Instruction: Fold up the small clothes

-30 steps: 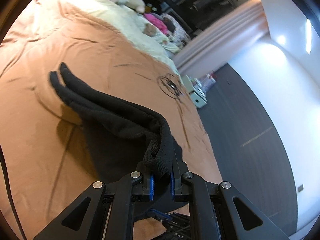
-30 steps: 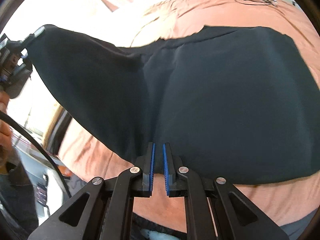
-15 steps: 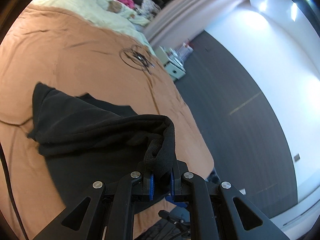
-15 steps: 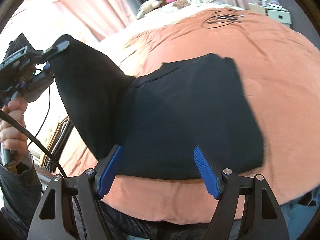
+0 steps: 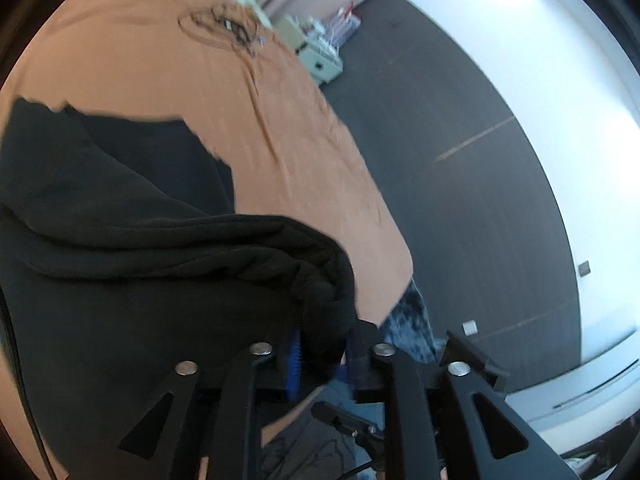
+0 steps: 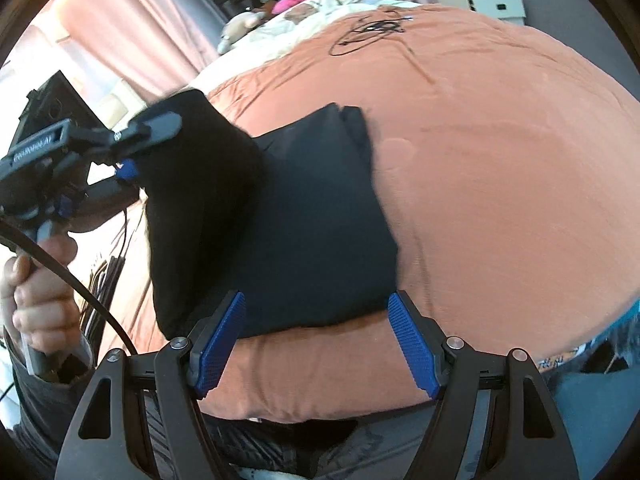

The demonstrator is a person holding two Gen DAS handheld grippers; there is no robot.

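Orange bedspread (image 6: pixel 500 168): black garment (image 6: pixel 312 232), half-folded near its front edge; left gripper (image 5: pixel 320 354), jaws just easing apart, holds raised hem; right gripper (image 6: pixel 316 344) spread wide, empty.

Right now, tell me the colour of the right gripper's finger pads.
Blue pads, clearest in the right wrist view.

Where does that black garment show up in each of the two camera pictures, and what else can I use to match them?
Left wrist: the black garment fills the lower left, its bunched edge between the left gripper fingers.
Right wrist: it lies centre-left on the orange cover, one side lifted at left.
Shared landmark: the coiled cable on the cover, near the top in both.
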